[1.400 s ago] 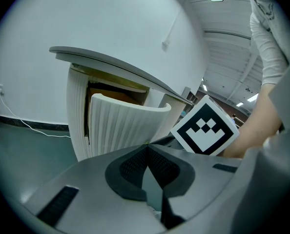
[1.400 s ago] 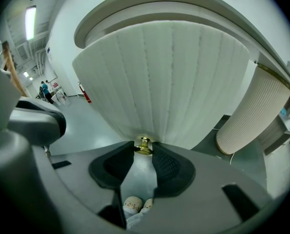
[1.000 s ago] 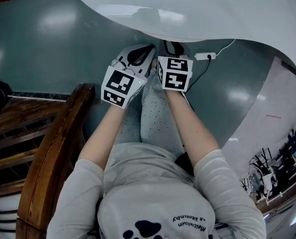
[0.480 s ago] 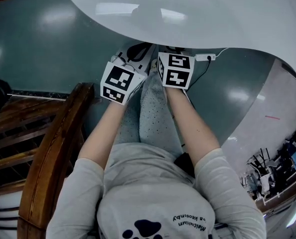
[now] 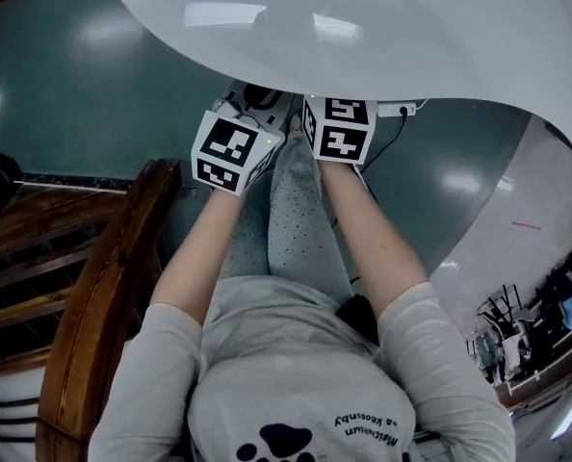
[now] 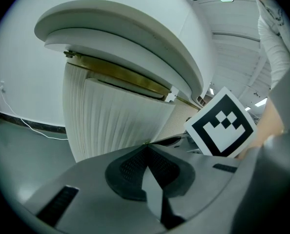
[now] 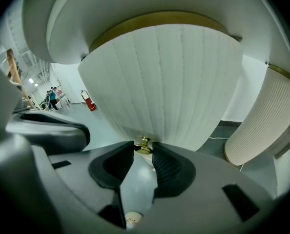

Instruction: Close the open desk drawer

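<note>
White curved desk [image 5: 411, 27] overhangs glossy grey floor [image 5: 93, 85], seemingly an office.

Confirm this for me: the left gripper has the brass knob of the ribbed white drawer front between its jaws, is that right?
Not quite. It is the right gripper that has the brass knob of the ribbed white drawer front between its jaws, as the right gripper view shows. The left gripper has its jaws together with nothing between them.
</note>
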### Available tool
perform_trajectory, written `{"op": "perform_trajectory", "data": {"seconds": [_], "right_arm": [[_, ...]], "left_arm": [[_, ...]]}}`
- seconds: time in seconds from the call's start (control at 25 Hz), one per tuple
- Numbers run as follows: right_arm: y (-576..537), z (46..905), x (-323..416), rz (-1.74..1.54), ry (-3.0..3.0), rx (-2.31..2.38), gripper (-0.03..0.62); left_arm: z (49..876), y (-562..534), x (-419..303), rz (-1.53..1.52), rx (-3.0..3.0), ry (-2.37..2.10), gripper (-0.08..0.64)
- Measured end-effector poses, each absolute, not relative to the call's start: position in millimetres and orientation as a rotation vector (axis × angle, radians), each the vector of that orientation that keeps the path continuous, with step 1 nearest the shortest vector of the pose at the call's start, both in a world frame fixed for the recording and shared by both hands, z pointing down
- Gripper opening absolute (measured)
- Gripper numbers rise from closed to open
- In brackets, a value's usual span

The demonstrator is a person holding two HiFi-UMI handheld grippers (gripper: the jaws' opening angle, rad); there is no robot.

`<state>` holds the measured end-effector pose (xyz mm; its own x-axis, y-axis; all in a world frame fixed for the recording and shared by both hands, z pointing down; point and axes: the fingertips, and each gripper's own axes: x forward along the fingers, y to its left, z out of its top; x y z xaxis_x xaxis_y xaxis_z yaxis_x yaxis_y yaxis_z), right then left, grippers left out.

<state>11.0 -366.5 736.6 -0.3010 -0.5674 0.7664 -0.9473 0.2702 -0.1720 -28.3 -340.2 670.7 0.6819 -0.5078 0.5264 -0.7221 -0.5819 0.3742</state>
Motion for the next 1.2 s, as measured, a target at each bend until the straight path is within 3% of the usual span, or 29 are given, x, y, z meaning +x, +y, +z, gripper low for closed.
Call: {"op": "perform_trajectory", "data": {"seconds": [1.2], "right_arm": [[-377, 712, 13, 0.69, -2.047, 1.335, 0.127]], "left_arm": [[663, -347, -24, 0.477, 2.312, -0.965, 0.003]]}}
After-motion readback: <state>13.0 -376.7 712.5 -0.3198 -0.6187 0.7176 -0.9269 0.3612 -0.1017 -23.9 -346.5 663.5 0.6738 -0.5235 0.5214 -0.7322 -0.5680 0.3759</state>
